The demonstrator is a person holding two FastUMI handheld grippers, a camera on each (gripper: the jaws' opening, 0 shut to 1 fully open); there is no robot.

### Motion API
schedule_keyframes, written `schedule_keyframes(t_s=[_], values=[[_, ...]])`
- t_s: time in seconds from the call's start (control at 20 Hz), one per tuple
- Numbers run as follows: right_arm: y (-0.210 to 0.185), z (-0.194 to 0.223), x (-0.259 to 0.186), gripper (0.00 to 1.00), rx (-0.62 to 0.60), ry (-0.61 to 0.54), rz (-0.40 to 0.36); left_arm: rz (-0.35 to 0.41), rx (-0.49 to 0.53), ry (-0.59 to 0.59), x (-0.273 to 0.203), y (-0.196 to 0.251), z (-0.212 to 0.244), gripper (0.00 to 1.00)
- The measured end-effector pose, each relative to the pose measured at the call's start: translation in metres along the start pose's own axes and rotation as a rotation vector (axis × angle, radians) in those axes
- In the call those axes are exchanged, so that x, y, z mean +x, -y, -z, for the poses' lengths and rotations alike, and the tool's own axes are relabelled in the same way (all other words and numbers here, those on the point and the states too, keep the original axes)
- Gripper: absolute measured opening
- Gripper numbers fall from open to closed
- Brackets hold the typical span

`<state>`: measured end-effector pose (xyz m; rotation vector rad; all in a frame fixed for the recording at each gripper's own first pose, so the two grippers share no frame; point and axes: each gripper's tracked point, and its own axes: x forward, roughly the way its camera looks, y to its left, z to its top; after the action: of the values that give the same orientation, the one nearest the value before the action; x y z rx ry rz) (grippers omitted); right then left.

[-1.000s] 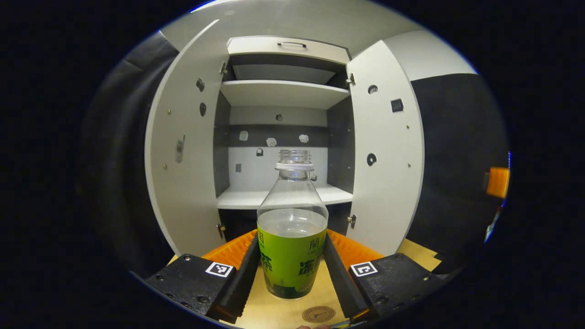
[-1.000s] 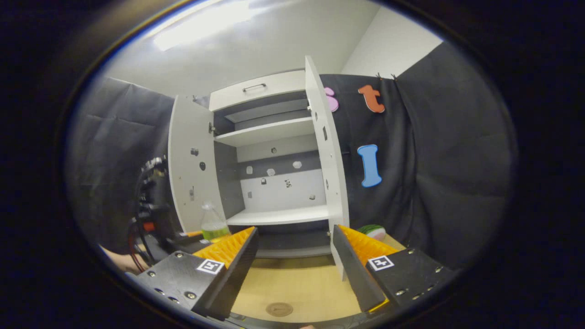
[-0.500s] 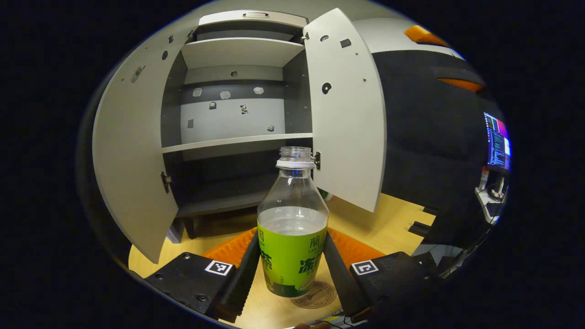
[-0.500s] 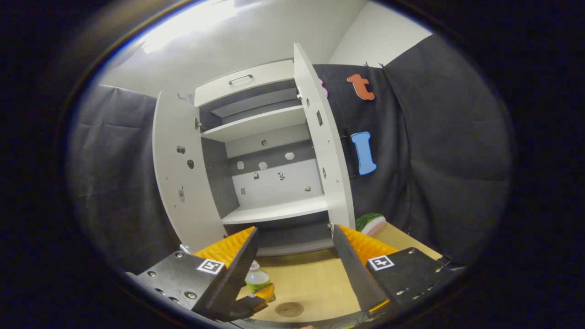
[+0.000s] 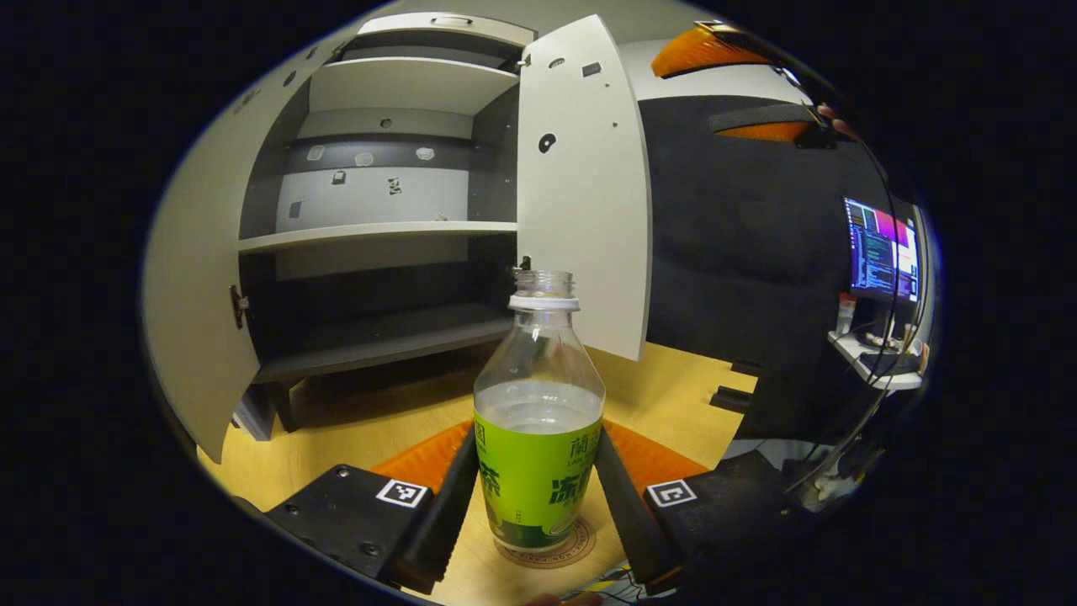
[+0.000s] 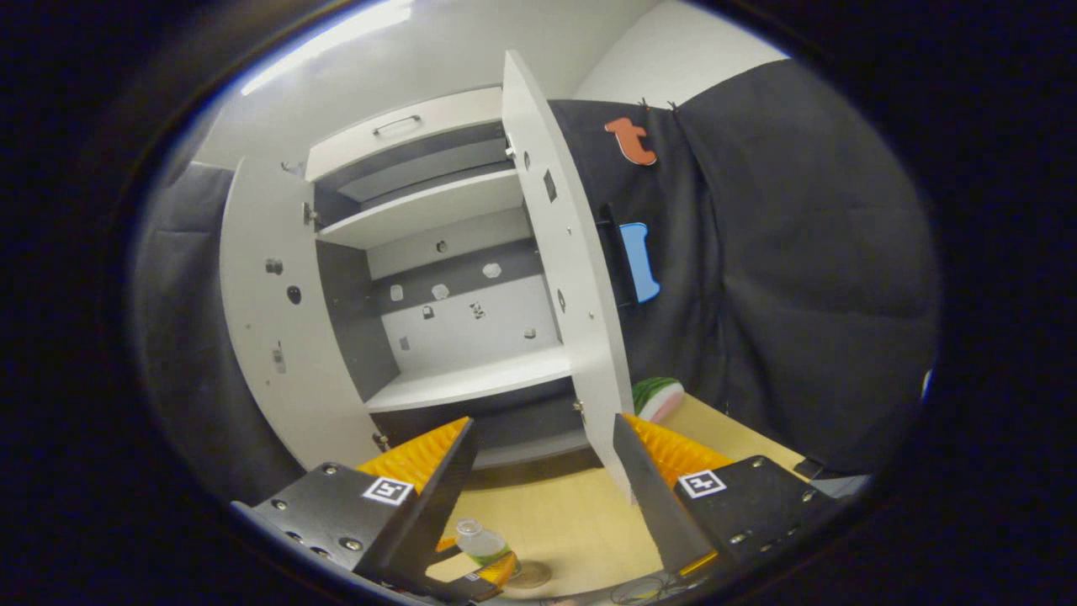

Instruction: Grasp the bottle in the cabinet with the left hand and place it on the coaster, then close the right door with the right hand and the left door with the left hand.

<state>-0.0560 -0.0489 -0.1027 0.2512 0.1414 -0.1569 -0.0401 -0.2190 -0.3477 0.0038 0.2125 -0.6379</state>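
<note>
The left gripper (image 5: 538, 497) is closed on the clear plastic bottle with the green label (image 5: 538, 438), whose lower body is pressed from both sides by the black, orange-backed fingers (image 5: 446, 505). The bottle is held upright, uncapped and about half full of clear liquid, with its base on or just over the round brown coaster (image 5: 547, 551) on the light wooden tabletop (image 5: 673, 396); contact cannot be told. Beyond the bottle, the white cabinet with dark inner walls (image 5: 379, 227) is seen with its left door (image 5: 185, 337) and right door (image 5: 585, 185) both swung open. In the right gripper view, the right gripper (image 6: 543, 488) is held wide apart with nothing between its fingers, raised above the tabletop (image 6: 547, 522). Low in that view, the bottle (image 6: 481, 543) is seen beside the coaster (image 6: 532, 574). The open edge of the right door (image 6: 580, 320) stands just ahead of the gripper, and a watermelon-slice toy (image 6: 658, 396) lies behind it.
</note>
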Motion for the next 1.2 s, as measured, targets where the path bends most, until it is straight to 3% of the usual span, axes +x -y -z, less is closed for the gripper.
schedule_keyframes(t_s=[0.25,0.6,0.65,0.7,0.95,1.2], values=[[0.001,0.004,0.016,0.98,-0.064,-0.015,0.032,0.053,0.013,-0.029,0.009,0.002,0.018,0.8],[0.008,-0.009,0.022,0.98,-0.034,-0.004,0.048,0.09,0.018,-0.115,0.005,0.005,0.023,0.83],[0.008,-0.012,0.02,0.94,-0.027,0.003,0.045,0.098,0.032,-0.108,0.003,0.007,0.018,0.83],[0.009,-0.015,0.019,0.99,-0.025,0.014,0.042,0.108,0.049,-0.101,0.002,0.009,0.012,0.82],[0.021,-0.019,0.007,0.98,-0.022,0.025,0.065,0.107,0.087,-0.093,-0.01,0.004,-0.015,0.82],[0.033,-0.027,-0.008,0.98,-0.053,0.068,0.078,0.121,0.06,-0.052,-0.02,0.008,-0.064,0.8]])
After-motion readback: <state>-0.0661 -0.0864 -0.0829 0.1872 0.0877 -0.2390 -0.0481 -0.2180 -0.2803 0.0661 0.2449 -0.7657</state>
